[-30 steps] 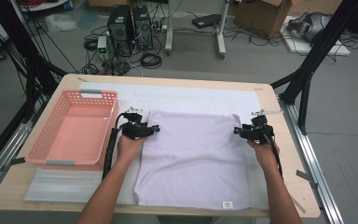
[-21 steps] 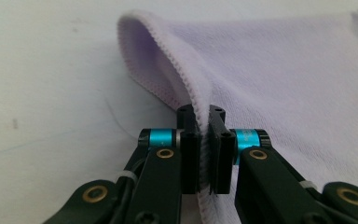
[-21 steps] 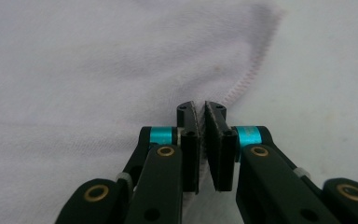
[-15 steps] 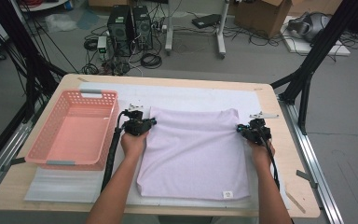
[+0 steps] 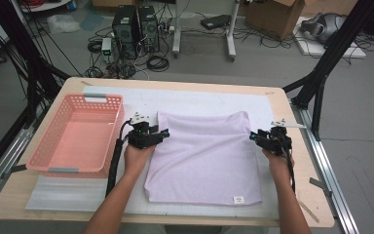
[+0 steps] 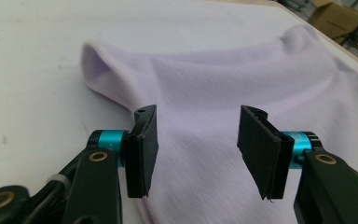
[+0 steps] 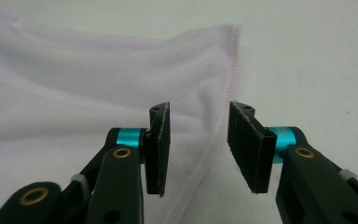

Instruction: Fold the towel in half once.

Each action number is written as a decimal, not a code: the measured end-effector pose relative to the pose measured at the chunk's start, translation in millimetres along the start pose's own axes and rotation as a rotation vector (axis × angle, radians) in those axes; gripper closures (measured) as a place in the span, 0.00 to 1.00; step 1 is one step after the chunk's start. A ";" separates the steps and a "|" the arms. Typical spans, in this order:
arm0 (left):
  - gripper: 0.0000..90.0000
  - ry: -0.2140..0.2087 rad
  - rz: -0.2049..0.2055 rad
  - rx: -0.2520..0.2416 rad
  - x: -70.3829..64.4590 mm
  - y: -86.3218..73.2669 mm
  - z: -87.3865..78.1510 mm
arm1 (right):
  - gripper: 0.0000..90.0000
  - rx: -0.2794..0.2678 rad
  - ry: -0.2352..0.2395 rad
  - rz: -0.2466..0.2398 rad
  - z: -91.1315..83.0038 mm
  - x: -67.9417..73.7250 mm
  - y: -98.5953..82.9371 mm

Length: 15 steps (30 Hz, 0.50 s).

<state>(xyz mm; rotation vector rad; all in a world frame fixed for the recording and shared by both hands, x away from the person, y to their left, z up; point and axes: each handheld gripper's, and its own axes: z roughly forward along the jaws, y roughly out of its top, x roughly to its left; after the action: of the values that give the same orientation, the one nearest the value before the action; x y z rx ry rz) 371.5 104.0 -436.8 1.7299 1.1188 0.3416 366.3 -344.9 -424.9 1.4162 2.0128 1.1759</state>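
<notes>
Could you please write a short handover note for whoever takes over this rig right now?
Left gripper: open, jaws over the left edge of the folded lilac cloth, gripping nothing.
Right gripper: open, straddling the cloth's stitched right edge.
The cloth lies flat on the white mat, label near the front right corner. Pink basket sits left, empty.
Done: cloth appears folded once. Left: probably another fold, then perhaps the basket.

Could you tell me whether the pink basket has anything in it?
Empty: in the high view the pink basket shows only its bare floor, and the lilac cloth lies beside it.
</notes>
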 end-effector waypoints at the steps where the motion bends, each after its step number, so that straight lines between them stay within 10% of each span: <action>1: 0.53 -0.007 0.017 0.000 -3.6 -3.8 -3.8 | 0.65 0.003 0.007 -0.015 -6.2 3.7 -1.9; 15: 0.54 -0.055 0.028 0.010 -28.4 -51.1 -61.4 | 0.64 0.031 0.077 -0.077 -73.2 44.0 -61.7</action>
<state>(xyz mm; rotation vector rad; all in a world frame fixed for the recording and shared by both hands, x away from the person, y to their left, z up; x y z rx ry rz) 288.8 120.6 -444.9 1.7547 1.0592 0.3049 261.1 -342.2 -428.6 1.3139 2.1265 1.1883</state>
